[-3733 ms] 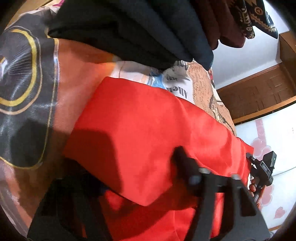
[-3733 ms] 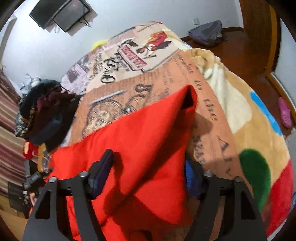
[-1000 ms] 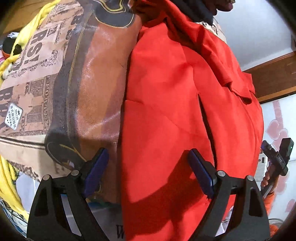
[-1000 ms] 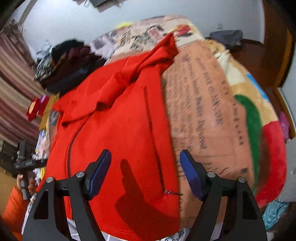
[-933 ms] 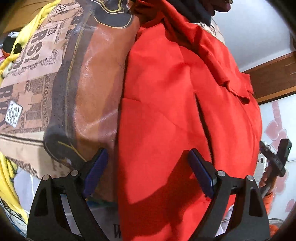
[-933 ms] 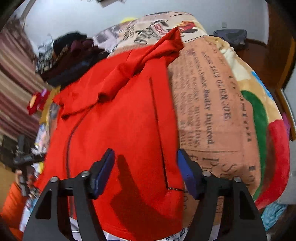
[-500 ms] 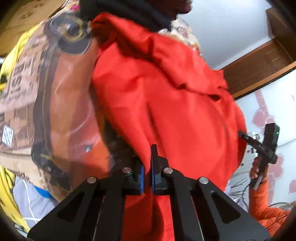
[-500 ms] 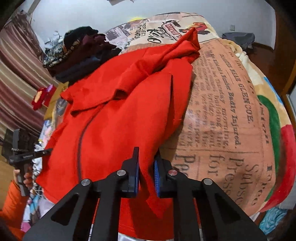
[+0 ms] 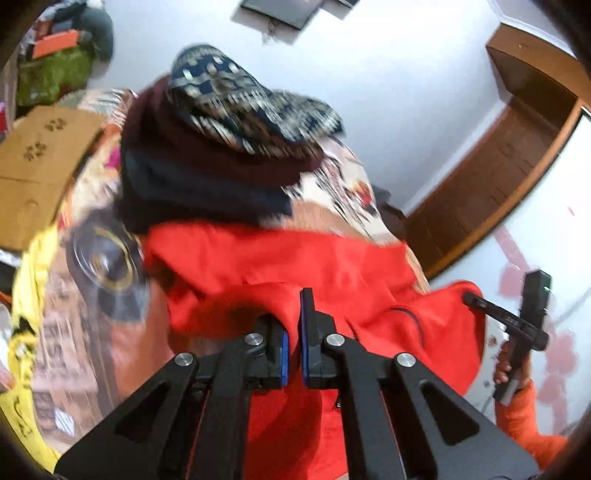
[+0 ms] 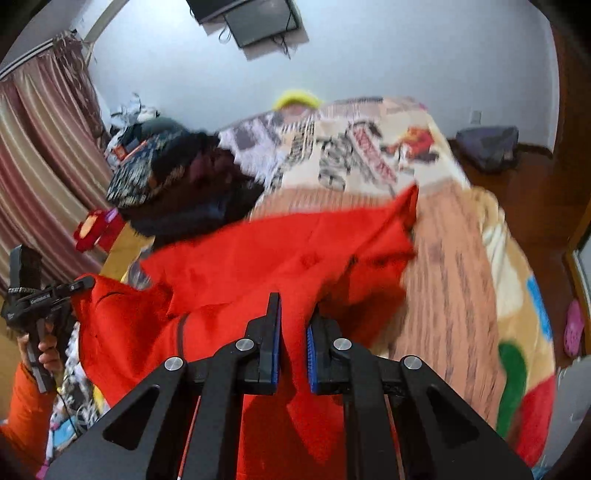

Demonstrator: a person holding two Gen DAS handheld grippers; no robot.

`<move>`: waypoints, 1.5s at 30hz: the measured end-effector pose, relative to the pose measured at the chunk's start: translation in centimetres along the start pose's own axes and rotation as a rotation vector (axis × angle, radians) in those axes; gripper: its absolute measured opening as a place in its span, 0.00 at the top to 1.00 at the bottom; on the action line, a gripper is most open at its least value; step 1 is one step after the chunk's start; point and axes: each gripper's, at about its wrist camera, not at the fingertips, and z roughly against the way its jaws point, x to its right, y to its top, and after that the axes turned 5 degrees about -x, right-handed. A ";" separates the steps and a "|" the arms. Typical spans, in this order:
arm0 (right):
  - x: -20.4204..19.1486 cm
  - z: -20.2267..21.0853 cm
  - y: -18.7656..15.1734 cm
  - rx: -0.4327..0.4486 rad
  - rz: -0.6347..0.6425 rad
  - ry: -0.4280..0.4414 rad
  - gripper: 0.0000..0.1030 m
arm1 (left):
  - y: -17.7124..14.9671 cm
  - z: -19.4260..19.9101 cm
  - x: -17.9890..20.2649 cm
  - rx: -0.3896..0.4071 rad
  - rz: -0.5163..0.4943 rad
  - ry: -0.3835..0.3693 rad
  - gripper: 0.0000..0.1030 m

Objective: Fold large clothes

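A large red jacket point(image 9: 266, 258) with a dark zipper lies across a printed bed blanket point(image 9: 66, 332). My left gripper point(image 9: 292, 325) is shut on the jacket's near hem at its left corner and holds it lifted off the bed. My right gripper point(image 10: 291, 332) is shut on the near hem at the right corner of the red jacket point(image 10: 280, 254), also lifted. The far part of the jacket rests on the blanket point(image 10: 454, 288). The other gripper shows at each view's edge, the right one in the left wrist view point(image 9: 517, 317) and the left one in the right wrist view point(image 10: 33, 295).
A pile of dark clothes point(image 9: 221, 147) with a patterned cloth on top sits at the far side of the bed; it also shows in the right wrist view point(image 10: 177, 184). A cardboard box point(image 9: 40, 166) stands left. A wall screen point(image 10: 255, 18), curtains point(image 10: 44, 158) and a wooden floor point(image 10: 535, 192) surround the bed.
Both grippers closed on the jacket's near hem and have lifted it up and toward the far side. The views now tilt upward and show the wall.
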 end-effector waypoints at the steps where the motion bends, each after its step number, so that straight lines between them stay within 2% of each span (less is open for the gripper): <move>1: 0.3 -0.6 0.9 0.005 -0.012 -0.003 0.91 | 0.8 -0.6 -0.6 0.010 0.016 0.021 0.97; 7: 2.5 -5.5 4.1 -0.020 -0.051 -0.064 0.90 | 2.9 -5.8 -5.5 0.011 0.112 0.155 0.97; 13: 4.7 -10.9 4.7 -0.116 -0.090 -0.092 0.90 | 2.3 -11.9 -9.0 -0.087 0.144 0.221 0.96; 15: 5.2 -12.2 4.2 -0.148 -0.095 -0.103 0.89 | 1.6 -13.1 -9.4 -0.113 0.140 0.221 0.96; 16: 5.3 -12.5 4.1 -0.158 -0.089 -0.107 0.88 | 1.4 -13.4 -9.5 -0.126 0.128 0.220 0.92; 20: 4.9 -12.0 3.7 -0.173 -0.043 -0.114 0.83 | 1.0 -13.0 -8.5 -0.153 0.056 0.240 0.85; 22: 4.7 -11.2 3.7 -0.187 -0.020 -0.131 0.76 | 0.9 -12.3 -7.9 -0.160 0.031 0.242 0.69; 25: 4.6 -9.7 3.4 -0.192 -0.009 -0.135 0.68 | 0.4 -10.3 -7.1 -0.139 0.010 0.242 0.51; 27: 4.7 -8.9 3.2 -0.186 -0.010 -0.126 0.67 | -0.2 -9.3 -7.0 -0.133 0.002 0.245 0.45; 33: 5.1 -7.8 1.6 -0.211 -0.019 -0.127 0.62 | -3.3 -7.8 -8.7 -0.184 0.068 0.209 0.45; 39: 5.4 -7.7 -0.2 -0.228 -0.059 -0.112 0.49 | -6.7 -8.3 -10.8 -0.249 0.161 0.148 0.45; 42: 5.3 -7.6 -0.8 -0.225 -0.063 -0.119 0.48 | -7.5 -9.2 -11.6 -0.263 0.195 0.154 0.45; 45: 5.3 -7.5 -1.3 -0.208 -0.079 -0.116 0.48 | -7.9 -9.7 -12.0 -0.261 0.232 0.111 0.45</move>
